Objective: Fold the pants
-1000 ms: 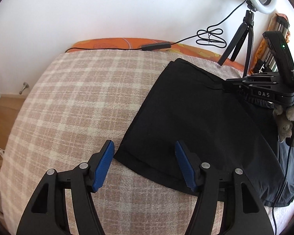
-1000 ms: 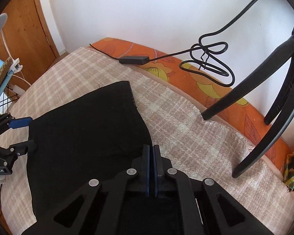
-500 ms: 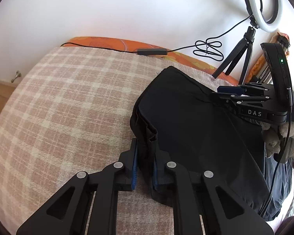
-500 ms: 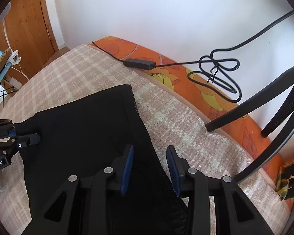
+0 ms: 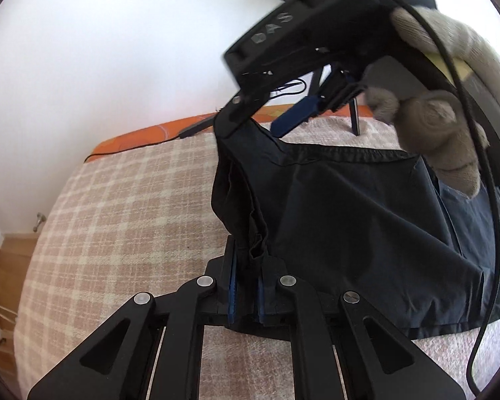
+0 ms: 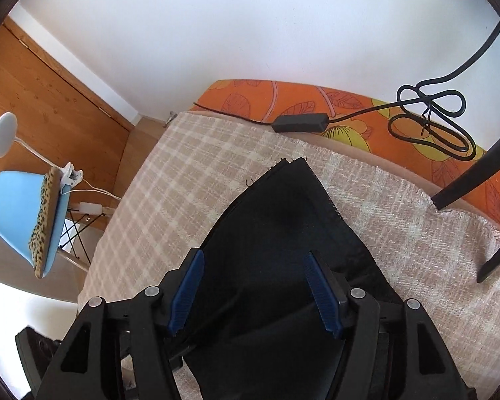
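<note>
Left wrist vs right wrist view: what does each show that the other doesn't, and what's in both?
Left wrist only: the left gripper shut on a bunched corner of the pants, and the gloved hand holding the right gripper.

Right wrist only: the blue chair, white lamp and wooden door.

Both: the pants, the plaid blanket, the orange sheet, the cable box, and the right gripper open over the fabric.

The letters "DAS" stand in pale print on the black body of the right tongs (image 5: 285,116), seen from the left wrist. No other writing can be read.
</note>
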`<state>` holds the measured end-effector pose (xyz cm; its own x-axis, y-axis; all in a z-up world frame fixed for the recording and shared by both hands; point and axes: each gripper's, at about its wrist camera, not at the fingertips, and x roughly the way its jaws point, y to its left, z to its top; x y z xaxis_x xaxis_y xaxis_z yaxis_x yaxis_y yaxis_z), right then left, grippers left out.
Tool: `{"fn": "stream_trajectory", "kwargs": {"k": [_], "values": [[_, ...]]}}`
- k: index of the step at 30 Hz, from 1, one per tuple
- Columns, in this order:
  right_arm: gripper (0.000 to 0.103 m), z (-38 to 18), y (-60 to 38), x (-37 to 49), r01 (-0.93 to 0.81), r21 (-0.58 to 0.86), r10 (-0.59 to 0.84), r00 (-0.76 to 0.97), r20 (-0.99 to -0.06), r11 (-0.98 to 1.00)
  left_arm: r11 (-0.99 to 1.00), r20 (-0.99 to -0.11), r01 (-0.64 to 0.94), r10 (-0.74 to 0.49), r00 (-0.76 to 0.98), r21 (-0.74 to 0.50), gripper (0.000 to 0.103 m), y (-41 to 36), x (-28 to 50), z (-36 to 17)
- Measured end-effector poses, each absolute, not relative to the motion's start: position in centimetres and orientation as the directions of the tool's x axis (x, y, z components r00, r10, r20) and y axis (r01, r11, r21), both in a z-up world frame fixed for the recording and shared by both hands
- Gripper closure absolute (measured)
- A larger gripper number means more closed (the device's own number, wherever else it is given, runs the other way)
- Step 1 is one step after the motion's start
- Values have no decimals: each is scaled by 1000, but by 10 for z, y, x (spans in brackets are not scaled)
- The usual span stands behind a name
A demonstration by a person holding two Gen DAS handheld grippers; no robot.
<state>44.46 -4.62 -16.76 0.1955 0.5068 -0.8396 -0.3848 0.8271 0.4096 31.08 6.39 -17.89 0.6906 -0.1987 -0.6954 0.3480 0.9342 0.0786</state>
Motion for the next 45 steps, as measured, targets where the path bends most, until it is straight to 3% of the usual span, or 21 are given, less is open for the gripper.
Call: {"fn": "stream_trajectory", "kwargs": {"k": [6, 9, 19, 22, 23, 25, 26, 28, 31, 33, 35, 41, 44, 45], "values": [[41, -175, -46, 450, -314, 375, 446, 197, -873, 872, 885, -691, 429, -197, 696, 180, 95, 31, 294, -184], [40, -172, -61, 453, -253, 511, 557, 164, -814, 821, 881, -696, 439, -204, 688, 176, 95, 31, 290, -184], [39, -151, -42, 435, -363, 440, 520, 159, -839, 821, 817, -684, 489, -169, 709, 305, 96, -3, 275, -195], [40, -159, -40, 435, -365, 345, 426, 170, -888, 865, 820, -672, 488, -182, 718, 299, 95, -8, 269, -191], [44, -165, -40, 436, -359, 337, 413, 158, -897, 870, 820, -672, 493, -191, 715, 292, 95, -10, 267, -190], [77, -174, -42, 436, -353, 316, 389, 158, -908, 880, 817, -663, 490, -188, 724, 303, 95, -14, 262, -187], [81, -176, -45, 435, -353, 306, 381, 165, -910, 884, 818, -657, 483, -181, 732, 313, 95, -15, 259, -186], [100, -176, -54, 431, -340, 330, 406, 182, -896, 881, 834, -643, 450, -158, 749, 319, 93, -14, 255, -183], [101, -168, -68, 426, -320, 339, 415, 208, -886, 885, 875, -628, 395, -144, 765, 281, 77, -5, 252, -179], [101, -162, -75, 422, -305, 355, 427, 217, -878, 884, 894, -618, 358, -123, 776, 271, 57, -2, 251, -178], [102, -157, -81, 418, -294, 367, 436, 224, -871, 883, 909, -619, 326, -101, 778, 261, 52, 8, 258, -178], [102, -137, -97, 403, -281, 381, 451, 252, -856, 881, 932, -616, 327, -167, 769, 155, 53, 24, 260, -162], [102, -125, -107, 392, -285, 381, 455, 275, -847, 880, 916, -631, 377, -214, 746, 135, 95, 20, 256, -153], [102, -122, -109, 388, -288, 378, 455, 279, -846, 880, 914, -634, 387, -229, 739, 120, 95, 19, 255, -149]]}}
